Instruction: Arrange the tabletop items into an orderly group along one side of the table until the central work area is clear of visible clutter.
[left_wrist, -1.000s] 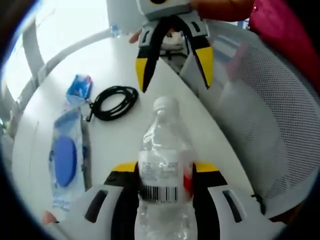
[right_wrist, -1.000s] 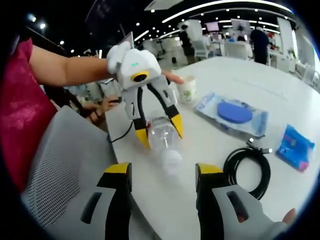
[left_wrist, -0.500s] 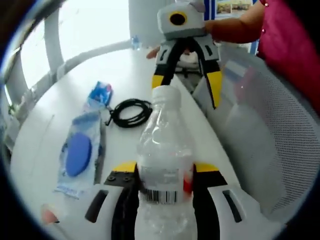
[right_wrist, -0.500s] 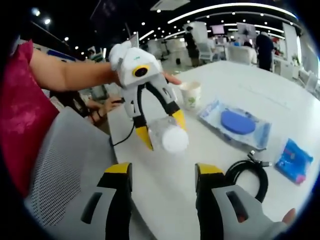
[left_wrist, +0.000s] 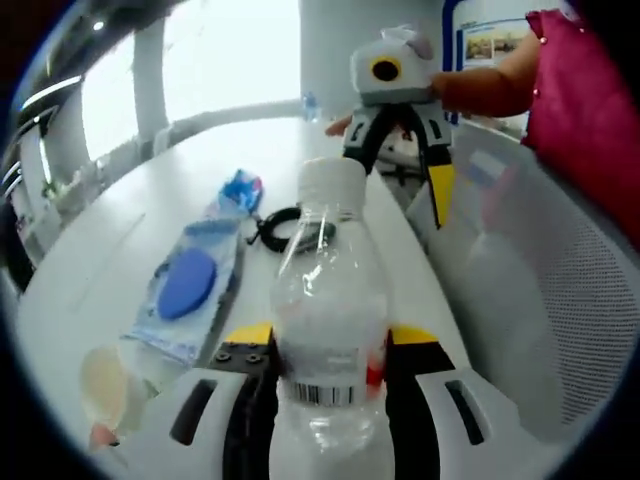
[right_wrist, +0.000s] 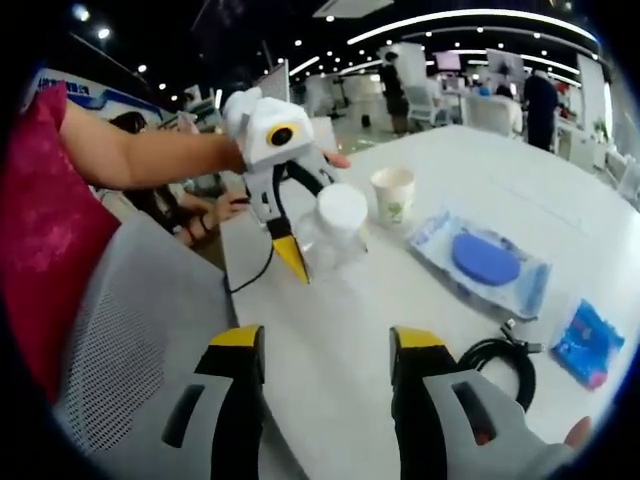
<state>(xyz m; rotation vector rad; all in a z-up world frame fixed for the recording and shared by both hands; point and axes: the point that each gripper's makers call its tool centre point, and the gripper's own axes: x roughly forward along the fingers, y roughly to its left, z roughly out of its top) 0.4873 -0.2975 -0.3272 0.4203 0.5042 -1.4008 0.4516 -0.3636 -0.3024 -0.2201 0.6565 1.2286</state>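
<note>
Left gripper is clamping a clear water bottle clear of the table; right gripper is hanging wide open, holding nothing.

A grey mesh-backed chair stands beside the white table. Behind, an office with ceiling lights, distant desks and people standing.

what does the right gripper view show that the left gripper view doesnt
Right gripper view alone: the paper cup standing upright past the bottle, the left gripper seen from outside, and people at far tables.

Left gripper view alone: the bottle's barcode label between the left gripper's jaws, the right gripper seen from outside, and bright windows.

Both: the bottle, the blue-disc packet, the small blue packet, the black cable, the white table and the grey mesh chair.
</note>
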